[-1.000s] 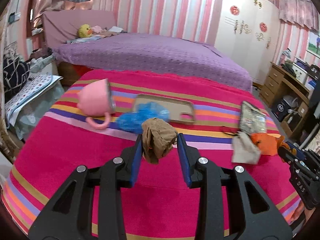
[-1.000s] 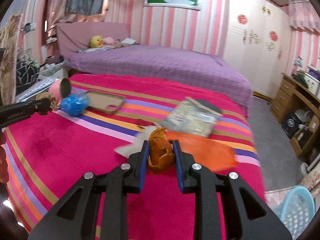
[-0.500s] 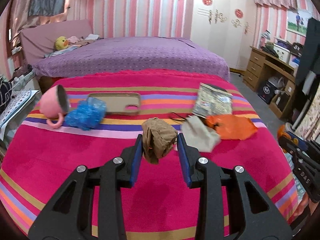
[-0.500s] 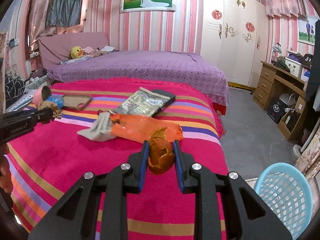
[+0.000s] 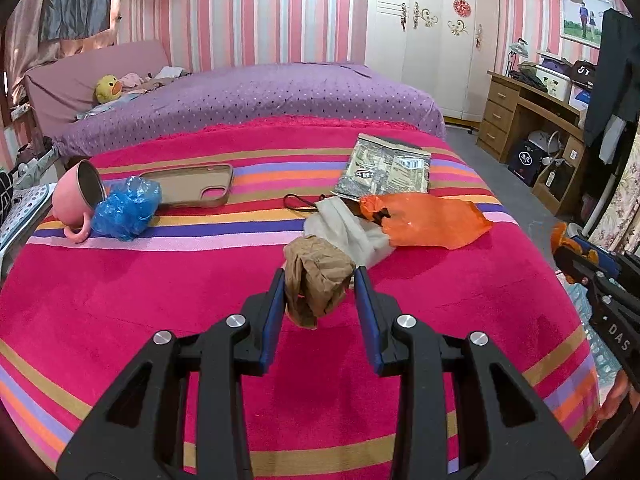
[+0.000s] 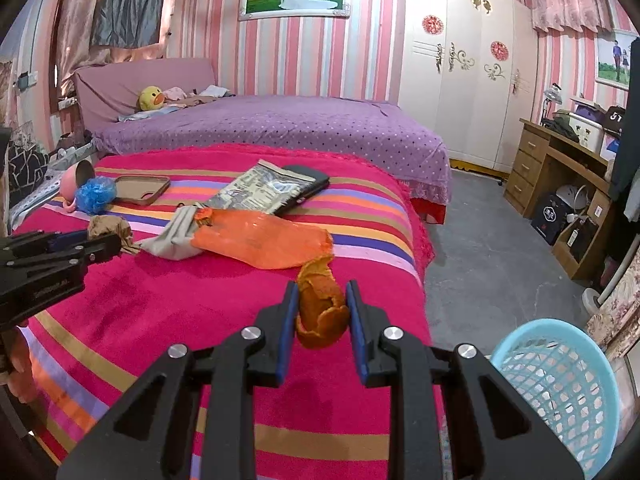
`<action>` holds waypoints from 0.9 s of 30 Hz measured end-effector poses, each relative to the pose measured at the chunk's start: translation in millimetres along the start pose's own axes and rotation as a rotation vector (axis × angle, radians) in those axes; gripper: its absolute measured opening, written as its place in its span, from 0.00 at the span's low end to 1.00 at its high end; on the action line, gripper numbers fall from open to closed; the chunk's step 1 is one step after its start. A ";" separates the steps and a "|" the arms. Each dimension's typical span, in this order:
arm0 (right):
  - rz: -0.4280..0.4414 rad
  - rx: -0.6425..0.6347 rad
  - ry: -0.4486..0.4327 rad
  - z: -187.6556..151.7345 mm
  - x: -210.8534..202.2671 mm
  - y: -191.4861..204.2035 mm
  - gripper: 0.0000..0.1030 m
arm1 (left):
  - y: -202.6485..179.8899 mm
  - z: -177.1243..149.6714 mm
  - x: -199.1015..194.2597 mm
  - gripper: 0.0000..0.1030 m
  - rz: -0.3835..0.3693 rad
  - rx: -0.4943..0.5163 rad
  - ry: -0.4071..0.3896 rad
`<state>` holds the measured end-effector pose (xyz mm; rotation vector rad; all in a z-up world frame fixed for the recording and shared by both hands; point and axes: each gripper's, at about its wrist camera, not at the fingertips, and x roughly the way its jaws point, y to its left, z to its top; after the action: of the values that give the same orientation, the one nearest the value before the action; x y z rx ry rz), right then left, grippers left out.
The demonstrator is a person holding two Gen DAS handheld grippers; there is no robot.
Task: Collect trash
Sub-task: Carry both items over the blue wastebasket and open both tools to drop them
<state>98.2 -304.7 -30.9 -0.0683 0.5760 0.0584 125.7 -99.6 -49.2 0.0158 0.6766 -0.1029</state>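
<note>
Our left gripper (image 5: 319, 290) is clamped on a crumpled brown paper wad (image 5: 316, 280), our right gripper (image 6: 321, 310) on an orange peel (image 6: 320, 308), both above the striped blanket (image 6: 160, 300). The blue basket (image 6: 560, 392) sits on the floor just beside the bed; we cannot make out its contents.

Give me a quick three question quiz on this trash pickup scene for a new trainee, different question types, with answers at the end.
1. True or false: the left gripper holds the orange peel.
2. What lies on its side beside the blue plastic bag? A) pink mug B) bottle C) bowl
3. Fill in: the light blue basket stands on the ____.

Key: 1 false, it holds crumpled brown paper; the right gripper has the peel. 2 A. 3 floor.
</note>
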 end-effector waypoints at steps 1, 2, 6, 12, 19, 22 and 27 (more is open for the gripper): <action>-0.001 0.003 -0.001 -1.2 -1.7 -3.0 0.24 | -3.2 -1.1 0.4 0.32 0.004 0.004 -0.001; -0.004 0.006 -0.002 -2.4 -3.4 -6.9 0.24 | -5.3 -1.4 0.7 0.32 0.004 0.005 -0.001; -0.023 0.026 -0.005 -6.0 -10.1 -28.0 0.24 | -19.2 -1.7 -0.7 0.32 -0.013 0.010 -0.001; -0.077 0.060 -0.034 -9.2 -29.2 -73.0 0.24 | -54.8 -1.9 -5.0 0.32 -0.019 0.063 -0.017; -0.153 0.125 -0.049 -21.9 -49.4 -134.2 0.24 | -107.7 -5.9 -10.8 0.32 -0.057 0.108 -0.024; -0.191 0.145 -0.049 -29.3 -55.9 -157.6 0.24 | -139.1 -4.2 -14.5 0.32 -0.107 0.106 -0.026; -0.251 0.194 -0.047 -46.1 -65.4 -197.4 0.24 | -197.5 -8.4 -21.7 0.32 -0.175 0.167 -0.045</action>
<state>33.1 -507.4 -24.2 0.0494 0.5198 -0.2389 83.9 -293.7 -38.4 0.1148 0.6227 -0.3274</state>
